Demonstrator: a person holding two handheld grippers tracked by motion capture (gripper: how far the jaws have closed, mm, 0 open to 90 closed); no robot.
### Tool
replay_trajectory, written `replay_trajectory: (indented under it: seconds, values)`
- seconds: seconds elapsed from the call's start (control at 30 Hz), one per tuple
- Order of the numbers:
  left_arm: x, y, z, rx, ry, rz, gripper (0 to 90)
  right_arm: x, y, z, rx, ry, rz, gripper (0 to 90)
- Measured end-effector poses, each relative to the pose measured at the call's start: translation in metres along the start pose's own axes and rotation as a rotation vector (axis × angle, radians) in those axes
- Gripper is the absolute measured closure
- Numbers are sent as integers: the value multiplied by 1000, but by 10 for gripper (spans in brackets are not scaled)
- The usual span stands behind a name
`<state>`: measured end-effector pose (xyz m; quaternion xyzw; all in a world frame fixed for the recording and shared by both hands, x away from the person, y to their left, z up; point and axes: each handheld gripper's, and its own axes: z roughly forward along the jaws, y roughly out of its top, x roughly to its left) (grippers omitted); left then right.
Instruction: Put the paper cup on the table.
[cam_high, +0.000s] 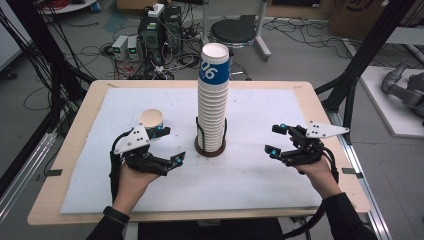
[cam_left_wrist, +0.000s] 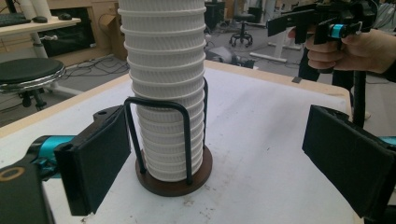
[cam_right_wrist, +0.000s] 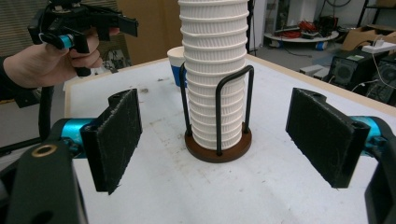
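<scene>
Two open hand-held grippers flank a tall stack of paper cups in its holder.

The cup stack (cam_high: 213, 95) stands mid-bench on the white mat (cam_high: 260, 185), seated in a round brown base (cam_high: 209, 149) with black wire uprights that likely keep the ribbed white cups from toppling — the top cup carries a blue band with white numerals. The left hand-held gripper (cam_high: 168, 145) sits to the left of it and the right hand-held gripper (cam_high: 276, 139) to the right, both apart from it, jaws spread wide with nothing between them, both aimed inward, seemingly ready to draw a cup off. A single cup (cam_high: 151, 120) stands upright just beyond the left hand-held gripper — white inside, blue below the rim in the right gripper view.
</scene>
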<state>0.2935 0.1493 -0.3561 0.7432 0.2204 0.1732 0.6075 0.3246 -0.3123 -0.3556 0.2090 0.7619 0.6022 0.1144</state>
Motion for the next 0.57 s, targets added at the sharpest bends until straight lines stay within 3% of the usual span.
replay_trajectory:
  seconds: [0.57]
  values:
    - [6, -6, 0, 15, 39, -13, 77, -5, -2, 2, 18, -20, 19, 188]
